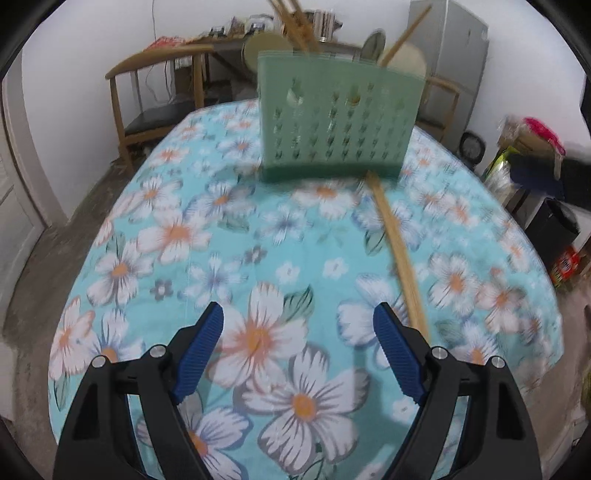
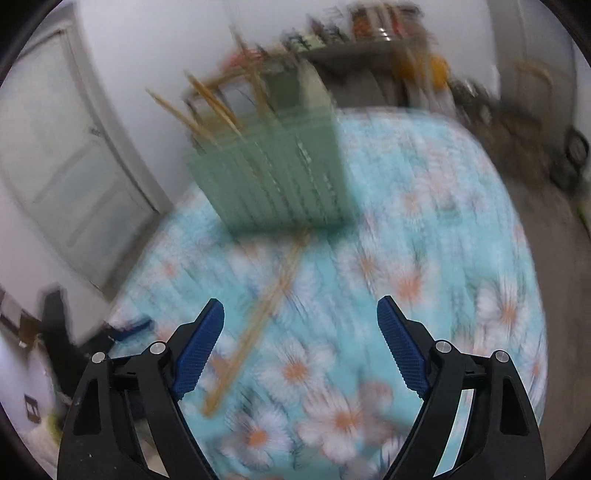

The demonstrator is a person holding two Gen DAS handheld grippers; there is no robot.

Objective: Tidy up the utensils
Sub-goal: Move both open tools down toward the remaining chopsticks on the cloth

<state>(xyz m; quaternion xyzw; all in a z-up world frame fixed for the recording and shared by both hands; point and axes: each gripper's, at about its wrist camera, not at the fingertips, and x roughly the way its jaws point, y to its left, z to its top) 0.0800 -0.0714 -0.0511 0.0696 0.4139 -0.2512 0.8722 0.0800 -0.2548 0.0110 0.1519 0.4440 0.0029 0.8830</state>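
Note:
A green perforated utensil basket (image 1: pixel 332 114) (image 2: pixel 273 173) stands upright at the far side of the flowered tablecloth (image 1: pixel 258 258). Several wooden chopsticks (image 1: pixel 295 26) (image 2: pixel 207 107) and spoons (image 1: pixel 373 46) stick out of its top. A pair of wooden chopsticks (image 1: pixel 397 254) (image 2: pixel 258 321) lies flat on the cloth, running from the basket's foot toward me. My left gripper (image 1: pixel 298 317) is open and empty, with the lying chopsticks just outside its right finger. My right gripper (image 2: pixel 300 306) is open and empty above the cloth, and the chopsticks pass by its left finger. The right wrist view is blurred.
Wooden chairs (image 1: pixel 147 96) and a cluttered back table (image 1: pixel 229 37) stand behind the round table. A grey fridge (image 1: pixel 454 55) is at the back right, with bags and boxes (image 1: pixel 528 155) on the right. A door (image 2: pixel 66 162) is on the left. A blurred blue and black shape (image 2: pixel 129 328) sits at the table's left edge.

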